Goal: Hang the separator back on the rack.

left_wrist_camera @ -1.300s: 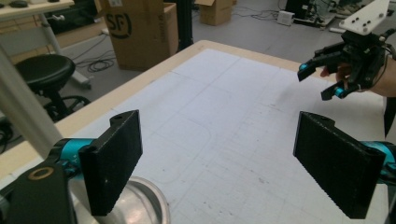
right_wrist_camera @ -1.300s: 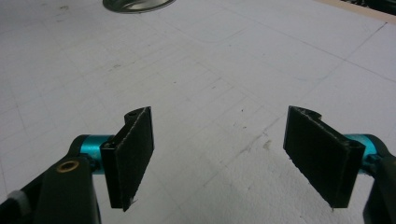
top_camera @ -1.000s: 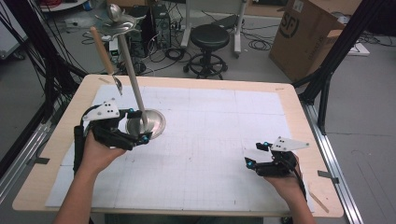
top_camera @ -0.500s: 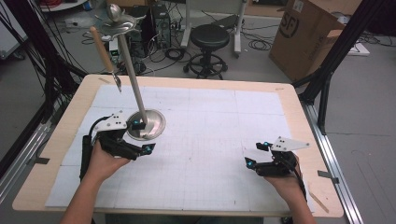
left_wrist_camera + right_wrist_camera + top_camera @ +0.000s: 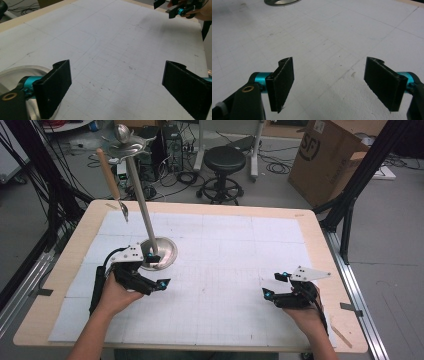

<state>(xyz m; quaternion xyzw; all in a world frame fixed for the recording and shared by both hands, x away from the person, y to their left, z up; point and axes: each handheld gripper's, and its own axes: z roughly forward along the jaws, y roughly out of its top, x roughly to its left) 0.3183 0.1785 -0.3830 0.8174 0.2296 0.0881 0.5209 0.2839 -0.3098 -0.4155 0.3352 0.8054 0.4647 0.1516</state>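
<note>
The metal stand (image 5: 150, 220) sits on the tabletop (image 5: 320, 227) at far left, its round base touching the left tongs (image 5: 159, 282), released wide; right tongs (image 5: 270, 285) also released, well apart; it looks stiff, slippery, top-heavy; grip the pole low.

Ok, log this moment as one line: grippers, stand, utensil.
left gripper: open, empty, beside stand base | right gripper: open, empty, over mat | wooden-handled utensil: hanging from stand top

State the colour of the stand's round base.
Silver metal, clearest in the high view.
</note>
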